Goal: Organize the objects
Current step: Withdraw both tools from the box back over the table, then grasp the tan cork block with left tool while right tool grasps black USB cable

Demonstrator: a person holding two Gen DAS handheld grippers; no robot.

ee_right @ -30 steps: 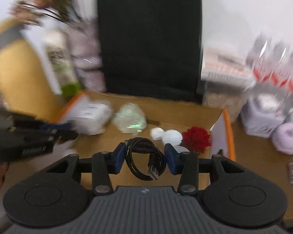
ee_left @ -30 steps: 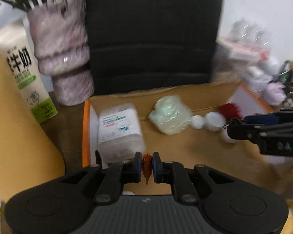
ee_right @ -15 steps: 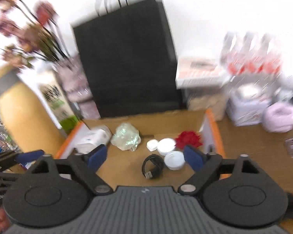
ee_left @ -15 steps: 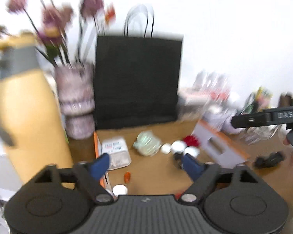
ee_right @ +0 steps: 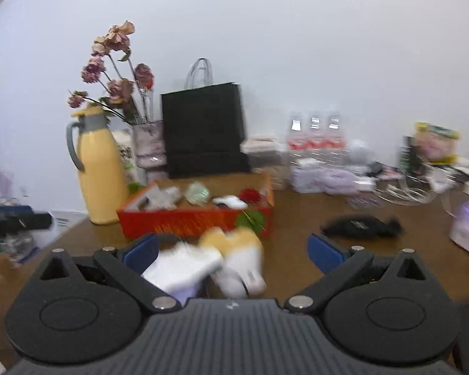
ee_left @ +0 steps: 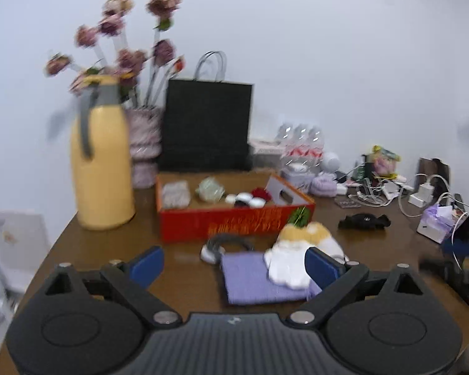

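Pulled back from the red cardboard box (ee_left: 234,222), my left gripper (ee_left: 234,265) has its jaws opening wide with nothing gripped. Beyond its fingers, on the table, lie a purple cloth (ee_left: 253,281) and a white-and-yellow plush item (ee_left: 297,256). A grey cable coil (ee_left: 225,243) lies just in front of the box. My right gripper (ee_right: 233,253) also has its jaws opening wide and holds nothing. The blurred plush item (ee_right: 222,262) lies on the table ahead of it. The box (ee_right: 197,220) holds white lids, a red flower, a crumpled wrapper and a packet.
A yellow thermos jug (ee_left: 101,168), a vase of dried flowers (ee_left: 145,143) and a black paper bag (ee_left: 208,128) stand behind and left of the box. A black pouch (ee_left: 364,220), chargers, cables and bottles crowd the right side. The table edge curves at the left.
Both grippers opened and backed far away from the box. The left let go of a small orange thing, the right of a black cable coil, which now lies in the box.
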